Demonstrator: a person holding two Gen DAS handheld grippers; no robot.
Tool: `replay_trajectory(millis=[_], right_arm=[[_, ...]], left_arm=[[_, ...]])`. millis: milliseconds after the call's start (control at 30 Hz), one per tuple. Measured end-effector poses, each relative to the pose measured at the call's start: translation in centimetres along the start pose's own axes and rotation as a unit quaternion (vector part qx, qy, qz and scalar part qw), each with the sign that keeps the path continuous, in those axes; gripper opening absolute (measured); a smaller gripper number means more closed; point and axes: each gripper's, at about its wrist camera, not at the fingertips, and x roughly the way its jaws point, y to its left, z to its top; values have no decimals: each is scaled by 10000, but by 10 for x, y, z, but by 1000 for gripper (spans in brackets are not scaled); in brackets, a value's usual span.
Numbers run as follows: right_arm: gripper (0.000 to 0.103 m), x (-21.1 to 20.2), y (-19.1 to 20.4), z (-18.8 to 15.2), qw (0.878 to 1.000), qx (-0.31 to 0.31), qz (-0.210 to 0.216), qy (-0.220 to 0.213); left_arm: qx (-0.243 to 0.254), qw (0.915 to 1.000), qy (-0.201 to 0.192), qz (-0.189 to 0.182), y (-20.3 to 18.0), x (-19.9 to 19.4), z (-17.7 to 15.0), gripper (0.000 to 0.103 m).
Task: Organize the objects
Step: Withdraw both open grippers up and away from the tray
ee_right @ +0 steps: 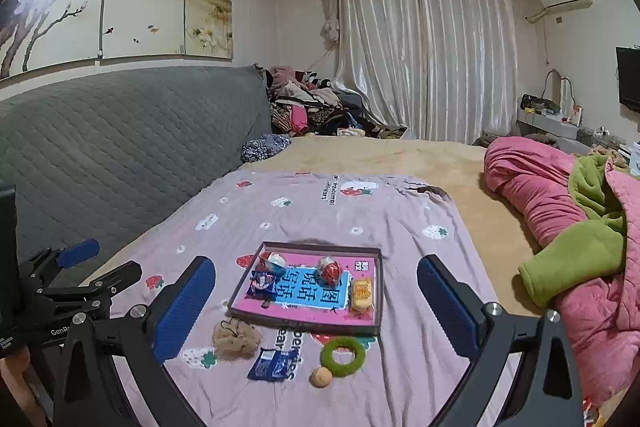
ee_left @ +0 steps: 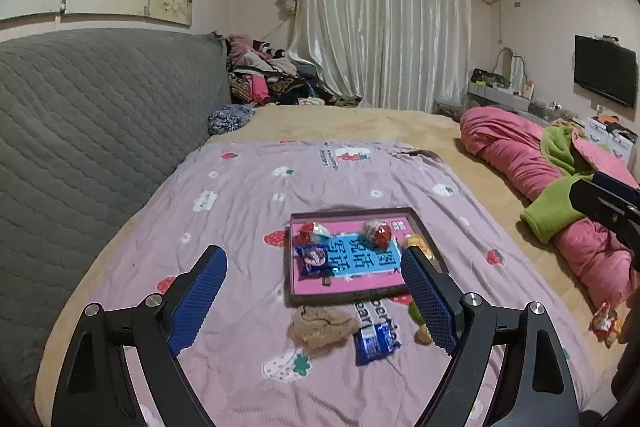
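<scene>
A shallow brown tray (ee_right: 378, 291) with a pink and blue lining lies on the lilac sheet (ee_right: 280, 211); it also shows in the left wrist view (ee_left: 352, 213). In it lie two red-and-white candies (ee_right: 329, 270), a dark blue snack packet (ee_right: 262, 283) and a yellow packet (ee_right: 362, 294). In front of the tray lie a tan cloth wad (ee_right: 236, 337), a blue packet (ee_right: 272, 365), a green ring (ee_right: 343, 350) and a small tan ball (ee_right: 321, 376). My left gripper (ee_left: 314, 301) is open and empty above these. My right gripper (ee_right: 316, 307) is open and empty too.
A grey quilted headboard (ee_right: 120, 143) runs along the left. A pink and green quilt (ee_right: 568, 227) is bunched on the right of the bed. A red snack packet (ee_left: 606, 323) lies near the right edge. Clothes are piled at the far corner (ee_right: 312, 103).
</scene>
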Motion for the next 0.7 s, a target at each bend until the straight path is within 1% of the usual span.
replay_trajectory(millis=[400,700], right_arm=[[102,-25,4,-35,9998,-117,-95,127],[102,-33,15,-58,9989,-318,-282,176]], left_arm=[[143,9998,106,-40,-8,-24,-31,90],[113,9997,191,-43,-6,-29,-49,90]])
